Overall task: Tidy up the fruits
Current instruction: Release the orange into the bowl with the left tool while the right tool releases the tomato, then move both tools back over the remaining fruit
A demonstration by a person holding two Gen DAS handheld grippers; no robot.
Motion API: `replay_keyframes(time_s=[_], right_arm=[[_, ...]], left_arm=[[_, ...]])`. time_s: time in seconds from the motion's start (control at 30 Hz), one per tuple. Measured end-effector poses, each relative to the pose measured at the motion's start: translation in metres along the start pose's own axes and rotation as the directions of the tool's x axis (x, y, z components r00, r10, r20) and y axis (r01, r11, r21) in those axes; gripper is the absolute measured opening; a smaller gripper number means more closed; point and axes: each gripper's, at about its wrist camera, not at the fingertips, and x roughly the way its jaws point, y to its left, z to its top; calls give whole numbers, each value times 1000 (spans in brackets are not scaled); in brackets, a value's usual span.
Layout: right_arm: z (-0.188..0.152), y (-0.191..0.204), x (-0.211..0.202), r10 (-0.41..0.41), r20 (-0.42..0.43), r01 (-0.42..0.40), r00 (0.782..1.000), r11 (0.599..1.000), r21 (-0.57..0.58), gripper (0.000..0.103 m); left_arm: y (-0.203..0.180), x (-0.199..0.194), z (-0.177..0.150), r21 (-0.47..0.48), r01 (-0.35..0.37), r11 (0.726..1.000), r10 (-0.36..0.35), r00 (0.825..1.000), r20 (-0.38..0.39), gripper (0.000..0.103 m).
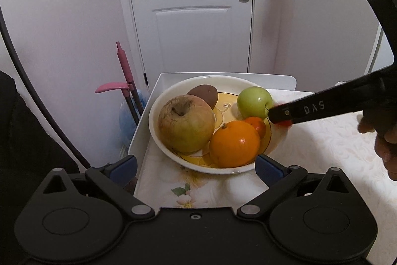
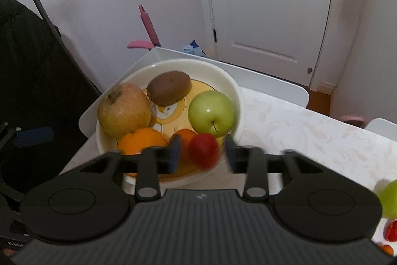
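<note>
Glossy round red fruit (image 2: 204, 150) sits over the ceramic bowl's (image 2: 233, 88) near rim, between the right gripper's (image 2: 202, 153) parted pads, untouched. Left gripper (image 1: 196, 167) gapes wide, empty, before the bowl.

Both wrist views look steeply down, close — sharing fruit bowl (image 1: 158, 138) (image 2: 235, 88) and door (image 1: 193, 16) (image 2: 268, 4).

Soft, even indoor light is filling both views, leaving small white glints on the green apple (image 1: 254, 102) and the large orange (image 1: 234, 143) and only faint shadows under the bowl (image 1: 158, 103). Fisheye distortion is bending the door (image 1: 191, 6) behind the bowl and darkening the corners. In the right wrist view, motion blur is smearing the red fruit (image 2: 204, 150) and the jaws just in front of the bowl.
</note>
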Motion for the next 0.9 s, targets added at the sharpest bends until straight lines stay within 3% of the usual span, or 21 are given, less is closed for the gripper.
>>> replay_keyframes(time_s=[0.07,0.1,0.47,0.9], right_arm=[[-1,-1,-3,-10,25,10,1000,1000,18,100],[-1,-2,-4,-12,34,11,999,1000,28,103],[-2,2,-17,-38,30,38,999,999,27,103],[-8,6,-78,-111,76,105,991,991,84,103]], left_arm=[[1,1,-2,-3,1,1000,-1,1000,-3,103],[1,1,-2,-5,2,1000,-2,1000,-4,103],[1,-2,2,9,12,1000,-12,1000,-4,103],[1,-31,15,48,34,998,-35,999,22,103]])
